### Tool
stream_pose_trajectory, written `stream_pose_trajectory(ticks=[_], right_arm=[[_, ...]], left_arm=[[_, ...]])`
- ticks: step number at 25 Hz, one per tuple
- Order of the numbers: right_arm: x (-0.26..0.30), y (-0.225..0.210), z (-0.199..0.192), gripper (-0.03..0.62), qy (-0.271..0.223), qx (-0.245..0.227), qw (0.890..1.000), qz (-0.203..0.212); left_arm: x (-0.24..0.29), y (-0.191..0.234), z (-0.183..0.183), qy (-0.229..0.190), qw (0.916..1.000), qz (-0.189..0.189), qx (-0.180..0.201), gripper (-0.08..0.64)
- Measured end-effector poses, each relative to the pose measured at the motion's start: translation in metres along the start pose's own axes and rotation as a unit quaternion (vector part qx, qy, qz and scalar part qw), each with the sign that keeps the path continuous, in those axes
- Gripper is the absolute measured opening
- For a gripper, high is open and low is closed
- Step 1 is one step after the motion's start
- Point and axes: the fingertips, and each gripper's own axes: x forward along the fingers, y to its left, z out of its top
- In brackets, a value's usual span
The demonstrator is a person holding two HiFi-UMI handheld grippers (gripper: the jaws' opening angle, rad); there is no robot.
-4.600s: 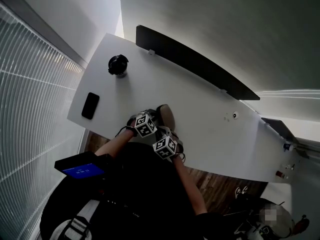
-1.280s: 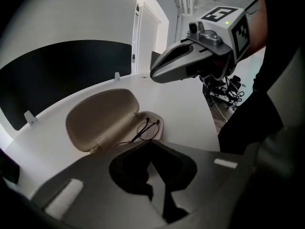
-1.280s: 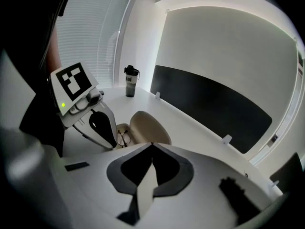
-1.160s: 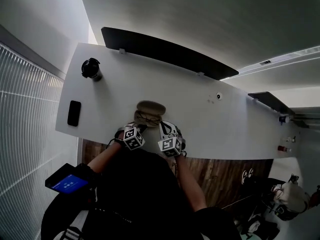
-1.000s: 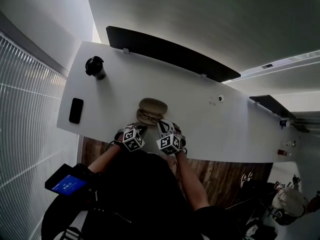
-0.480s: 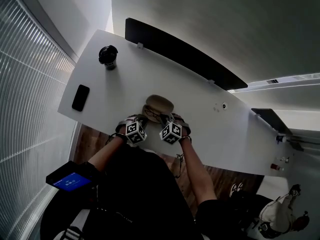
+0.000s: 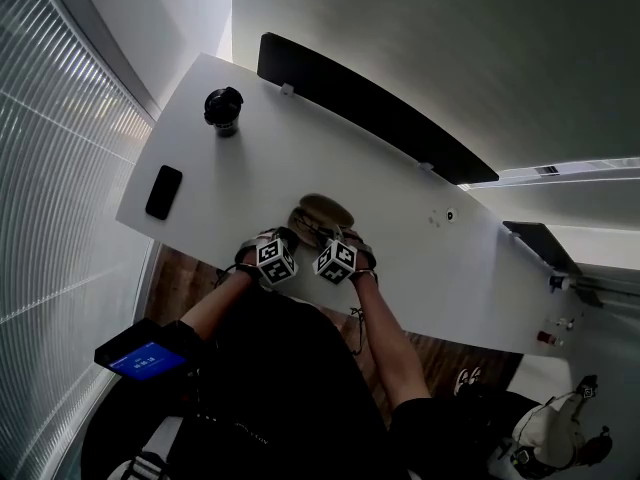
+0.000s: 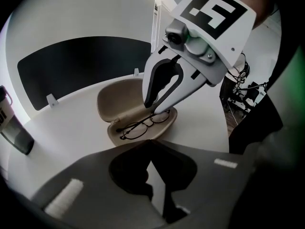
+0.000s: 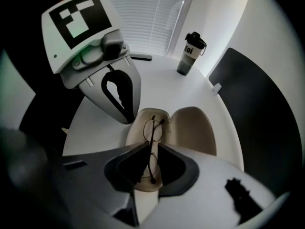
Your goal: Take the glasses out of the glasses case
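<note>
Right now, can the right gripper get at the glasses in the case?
Probably yes: the glasses case lies open, nothing covers the glasses, and the right gripper has its jaws on their frame.

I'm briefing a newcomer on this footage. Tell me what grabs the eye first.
An open tan glasses case lies near the person's edge of the white table, with thin dark-framed glasses in its lower half. The right gripper reaches into it, jaws closed on the middle of the frame. At the table's far left corner stands a black bottle.
</note>
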Motion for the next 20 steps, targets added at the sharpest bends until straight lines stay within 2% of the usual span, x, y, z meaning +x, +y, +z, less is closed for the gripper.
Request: stream_pose_trajectory(ticks=[6,11,20], right_arm=[[0.018,0.007,0.002,0.055,0.029,-0.008,0.999,0.024],[0.035,0.005,-0.008,0.061,0.065,0.006,0.997,0.037],[0.035,0.002,0.001,0.063,0.071,-0.026,0.995,0.071]], left_arm=[[0.002,0.002,-0.002,0.004,0.9999,-0.005,-0.009,0.008],[0.007,0.004,-0.003,0.012,0.9999,-0.003,0.005,0.008],[0.007,0.0,-0.003,0.023,0.9992,-0.029,0.014,0.008]])
